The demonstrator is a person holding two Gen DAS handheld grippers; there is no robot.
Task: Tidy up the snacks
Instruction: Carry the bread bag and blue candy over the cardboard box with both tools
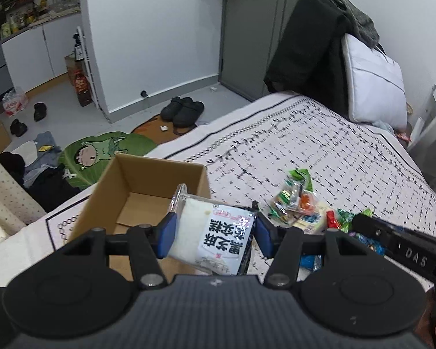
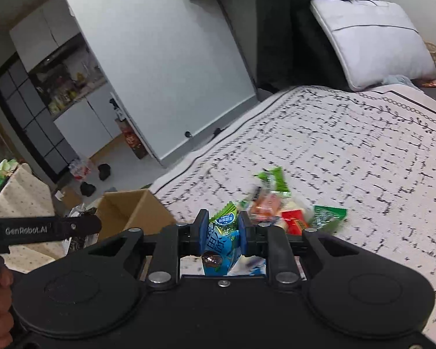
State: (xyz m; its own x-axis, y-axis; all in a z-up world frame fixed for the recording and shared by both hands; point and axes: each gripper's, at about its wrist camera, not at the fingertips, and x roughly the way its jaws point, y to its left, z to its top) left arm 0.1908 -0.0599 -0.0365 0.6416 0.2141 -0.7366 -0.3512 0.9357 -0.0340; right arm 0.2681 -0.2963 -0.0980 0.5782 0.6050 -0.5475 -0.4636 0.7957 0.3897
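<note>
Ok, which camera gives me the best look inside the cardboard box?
The left wrist view. There the cardboard box sits open just beyond the left gripper, its inner walls and floor visible. The right wrist view shows only the box's far corner and outer side, off to the left.

Bed (image 1: pixel 319 145) with patterned cover, white pillow (image 1: pixel 375 84) far right under dark clothes (image 1: pixel 308 49). Grey floor (image 1: pixel 125 99), black shoes (image 1: pixel 183 110), green cartoon rug (image 1: pixel 107 151), white wall (image 1: pixel 154 29), kitchen shelves (image 1: pixel 29 8) far left.
</note>
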